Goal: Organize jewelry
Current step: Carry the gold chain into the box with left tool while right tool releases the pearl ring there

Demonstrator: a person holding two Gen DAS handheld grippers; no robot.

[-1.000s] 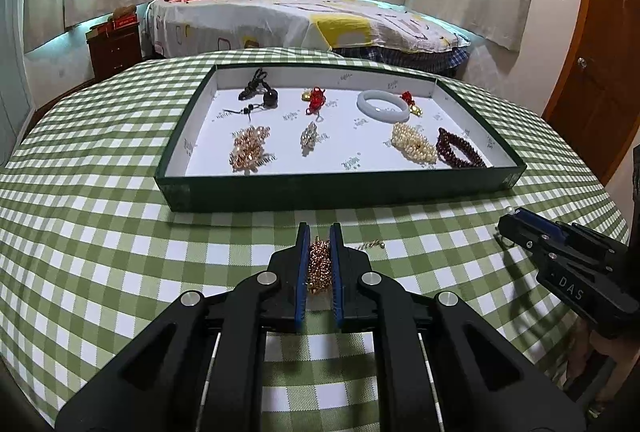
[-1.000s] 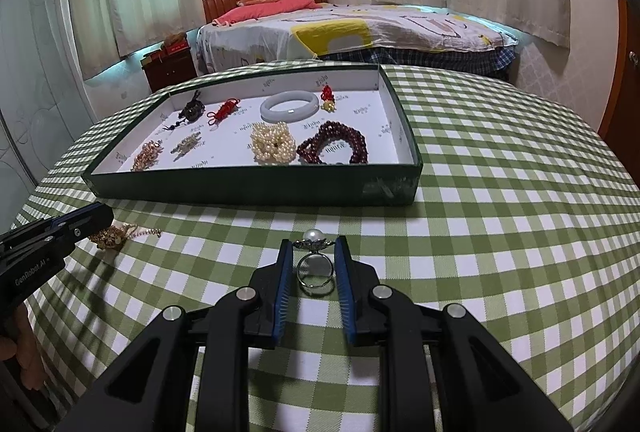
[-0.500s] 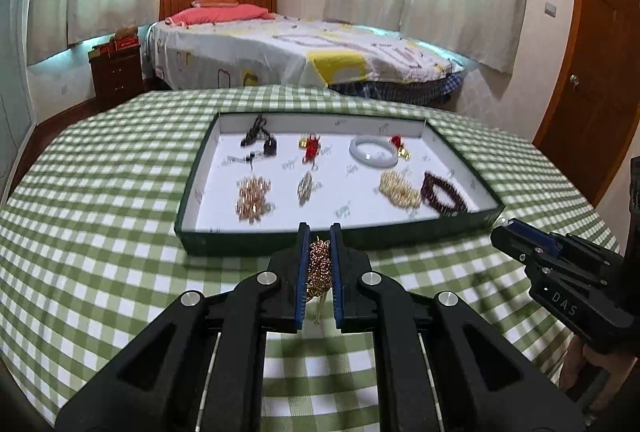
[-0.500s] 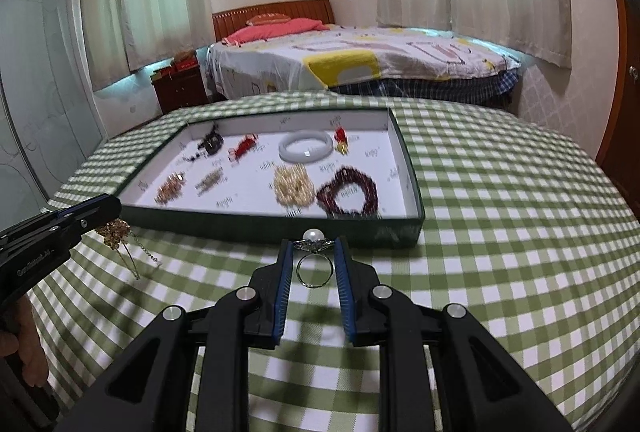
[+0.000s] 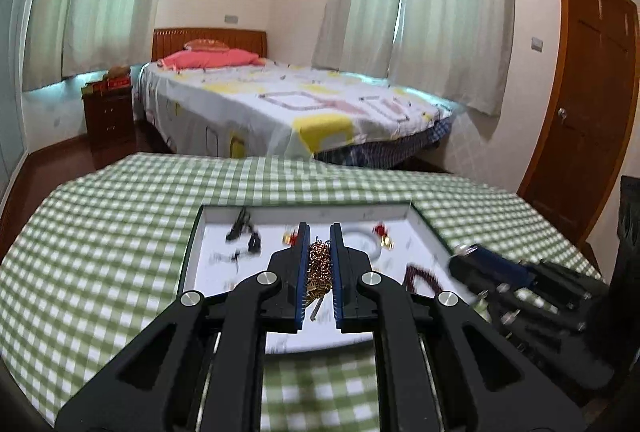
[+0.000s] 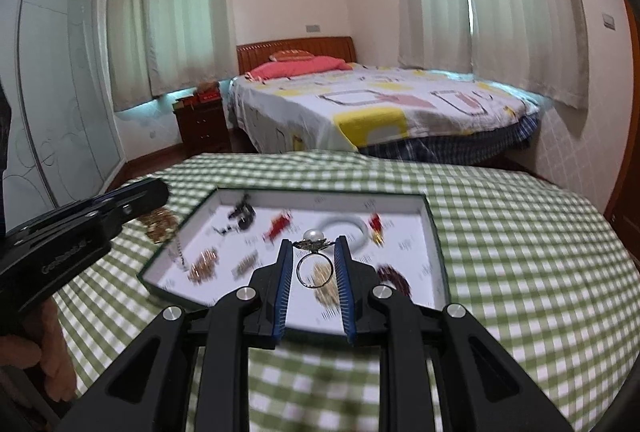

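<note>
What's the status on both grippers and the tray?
Left gripper shut on gold beaded cluster brooch. Right gripper shut on silver pearl ring. Both over the green-walled white tray; nothing blocking it.

jewelry over and inside the tray

a bunched gold chain piece (image 5: pixel 319 266) is pinched between blue pads, a thin end dangling below; a silver ring with 1 pearl (image 6: pixel 314 258) is clamped upright, pearl on top. both hang above the green, white-lined tray (image 6: pixel 434 228) on the checked cloth, where a pale bangle (image 6: pixel 346 224), dark red beads (image 6: pixel 394 278), red tassels, gold clusters and a black piece lie blurred.
</note>
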